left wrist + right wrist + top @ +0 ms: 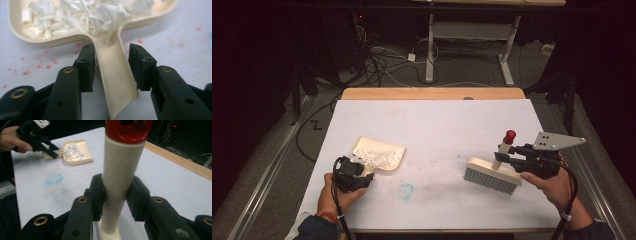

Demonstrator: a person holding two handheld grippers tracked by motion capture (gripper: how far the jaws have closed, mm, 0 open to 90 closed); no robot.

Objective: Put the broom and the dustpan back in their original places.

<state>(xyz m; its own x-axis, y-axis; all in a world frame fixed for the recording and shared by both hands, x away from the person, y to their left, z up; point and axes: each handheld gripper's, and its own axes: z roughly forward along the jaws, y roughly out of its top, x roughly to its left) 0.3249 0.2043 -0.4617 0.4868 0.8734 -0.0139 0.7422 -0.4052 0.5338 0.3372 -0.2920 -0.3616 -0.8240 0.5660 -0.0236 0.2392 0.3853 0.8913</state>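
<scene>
- Far left of the high view: dark floor beside the bench (437, 125), a black cable snaking across the grey carpet, everything dim out there.
- On to the left hand (332, 192), low on the near-left of the bench, carrying the left tool (362, 175).
- In the left gripper view its jaws stand spread either side of the dustpan handle (113, 75), clear gaps on both sides, nothing pinched.
- The cream dustpan (379, 155) lies flat on the white sheet, just beyond that tool, its tray heaped with white plastic shreds (379, 159).
- Surface check around it: faint red speckles (37, 66) dotted over the white near the pan.
- Moving to the middle: a blue smudge ring (406, 190), then a greyish scuffed patch spreading right of it.
- Far edge: a bare wooden strip (432, 93) beyond the white sheet, and behind it a second desk's white legs and a tangle of cables on the floor.
- Right side now: the brush (491, 175) stands bristles-down on the bench, its cream head level, handle upright with a red cap (510, 135).
- The right tool (504, 159) is pinching that handle (121, 182), both pads pressed against the cream shaft.
- The right hand (552, 187) holds it from the near-right, cable trailing off the bench edge.
</scene>
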